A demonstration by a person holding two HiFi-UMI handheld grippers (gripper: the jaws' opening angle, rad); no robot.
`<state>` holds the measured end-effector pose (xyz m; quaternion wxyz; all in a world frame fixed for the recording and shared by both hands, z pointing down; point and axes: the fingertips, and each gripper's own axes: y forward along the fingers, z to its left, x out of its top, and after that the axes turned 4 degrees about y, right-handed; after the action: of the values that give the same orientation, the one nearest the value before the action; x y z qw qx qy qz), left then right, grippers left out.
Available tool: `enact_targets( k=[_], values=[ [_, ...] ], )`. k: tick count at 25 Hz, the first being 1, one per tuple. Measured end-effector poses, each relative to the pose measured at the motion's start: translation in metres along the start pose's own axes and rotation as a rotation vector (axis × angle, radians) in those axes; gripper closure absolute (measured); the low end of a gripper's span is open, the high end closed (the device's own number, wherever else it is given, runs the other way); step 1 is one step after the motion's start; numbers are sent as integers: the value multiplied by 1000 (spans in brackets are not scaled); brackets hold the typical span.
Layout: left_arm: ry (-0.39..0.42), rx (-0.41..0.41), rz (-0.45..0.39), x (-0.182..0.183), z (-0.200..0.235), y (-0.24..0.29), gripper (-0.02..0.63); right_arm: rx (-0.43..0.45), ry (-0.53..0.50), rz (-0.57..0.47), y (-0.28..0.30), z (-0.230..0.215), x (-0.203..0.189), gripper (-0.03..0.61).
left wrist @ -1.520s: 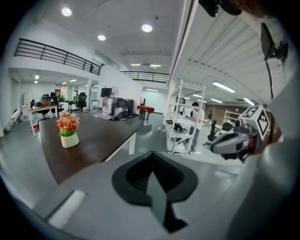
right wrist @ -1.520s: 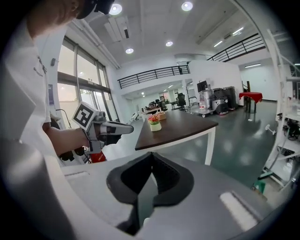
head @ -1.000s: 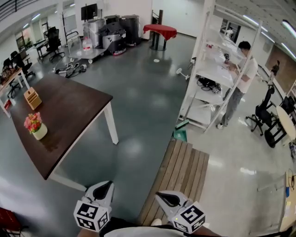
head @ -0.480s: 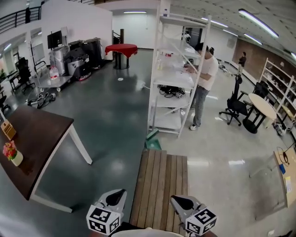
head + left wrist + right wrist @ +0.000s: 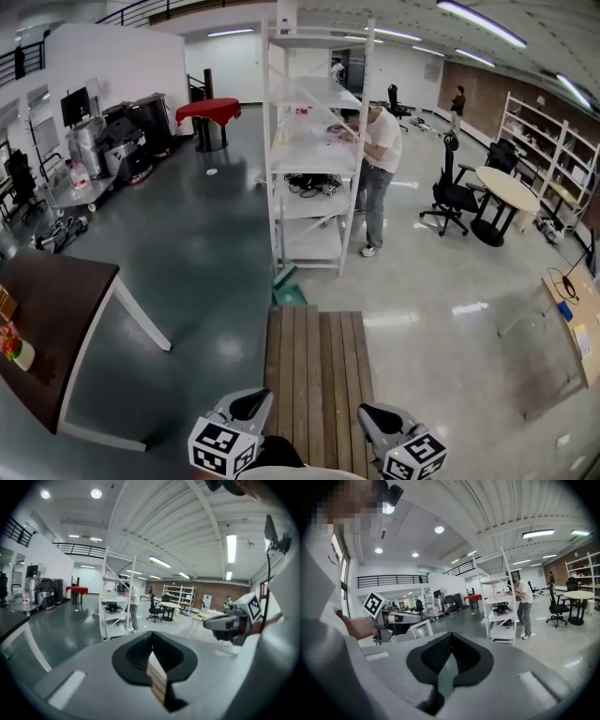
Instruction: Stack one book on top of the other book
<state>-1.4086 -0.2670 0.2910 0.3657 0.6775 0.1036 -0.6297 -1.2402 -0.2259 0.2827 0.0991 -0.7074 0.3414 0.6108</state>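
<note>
No book shows in any view. My left gripper [image 5: 251,405] sits at the bottom edge of the head view, jaws shut with nothing between them. My right gripper [image 5: 373,417] is beside it, also shut and empty. Both point forward over the near end of a slatted wooden bench [image 5: 319,370]. In the left gripper view the left gripper [image 5: 151,651] has its jaws pressed together, and the right gripper [image 5: 220,622] shows at the right. In the right gripper view the right gripper [image 5: 449,653] is closed, and the left gripper [image 5: 401,617] shows at the left.
A tall white shelf rack [image 5: 309,169] stands beyond the bench, with a person [image 5: 380,178] working at it. A dark wooden table [image 5: 56,319] with a flower pot [image 5: 14,347] is at the left. A round table [image 5: 506,192] with office chairs stands far right.
The view has swung to the right: the dark table slid to the left edge, and the bench and shelf rack moved to the middle. Both grippers stayed shut.
</note>
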Motion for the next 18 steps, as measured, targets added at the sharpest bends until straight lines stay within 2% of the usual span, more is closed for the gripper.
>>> enact_targets(
  k=[7, 14, 18],
  values=[
    [55, -75, 7, 19, -15, 29, 607, -97, 38, -31, -15, -31, 7, 577],
    [71, -149, 29, 26, -21, 64, 607, -167, 60, -32, -18, -55, 13, 577],
    [66, -206, 39, 43, -27, 95, 607, -225, 83, -21, -20, -78, 13, 577]
  ],
)
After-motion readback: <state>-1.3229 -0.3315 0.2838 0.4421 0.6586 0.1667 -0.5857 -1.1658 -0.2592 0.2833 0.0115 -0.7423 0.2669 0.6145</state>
